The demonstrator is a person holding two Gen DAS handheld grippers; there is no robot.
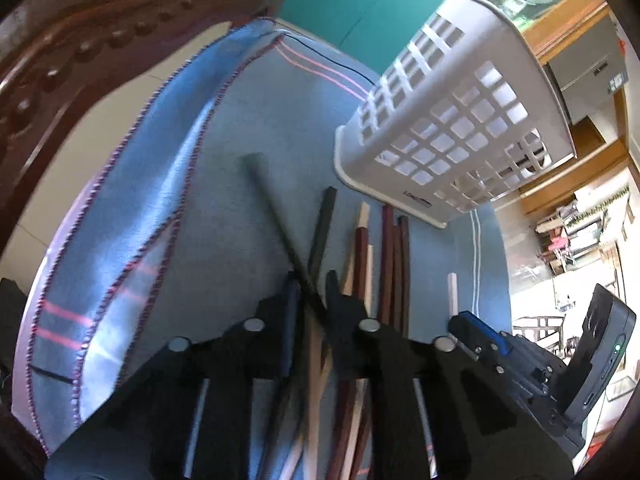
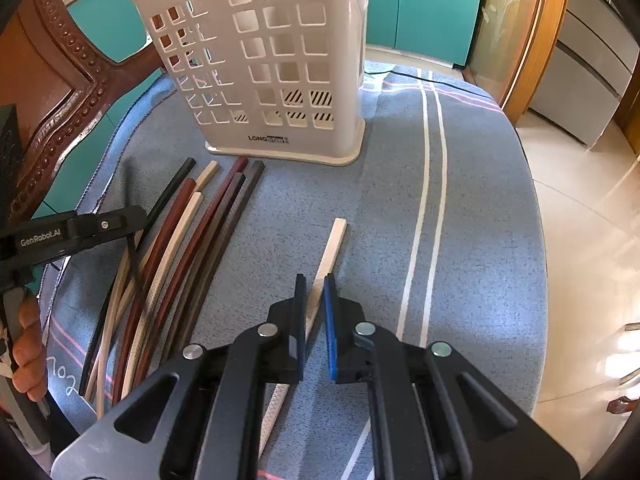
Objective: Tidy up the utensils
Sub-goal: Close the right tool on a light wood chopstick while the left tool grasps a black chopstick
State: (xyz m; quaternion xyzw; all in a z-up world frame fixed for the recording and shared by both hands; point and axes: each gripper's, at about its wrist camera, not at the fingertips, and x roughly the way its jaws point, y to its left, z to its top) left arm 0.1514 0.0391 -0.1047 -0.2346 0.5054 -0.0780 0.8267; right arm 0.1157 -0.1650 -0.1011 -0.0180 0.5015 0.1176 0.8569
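A white plastic utensil basket (image 2: 276, 68), tall, with square lattice holes and a flared base, stands upright on the counter (image 2: 480, 208) in the upper centre of the right wrist view; the counter is covered by a nubbly blue woven cloth with white and pink stripes and a beaded hem. Just below the basket, at centre left, lies a loose fan of square-sectioned chopsticks (image 2: 188, 248) in black, reddish brown, dark brown and cream, smooth and slightly tapering. One cream chopstick (image 2: 330, 254) lies apart from them, at centre frame. The right tongs (image 2: 313, 320) straddle it low over the cloth, narrowly parted, the blue ribbed pads on either side; whether they actually grip it cannot be told. In the left wrist view the left tongs (image 1: 310, 304), at lower centre, are closed on a slim black chopstick (image 1: 276, 220) that slants up and left, crossing over the pile.
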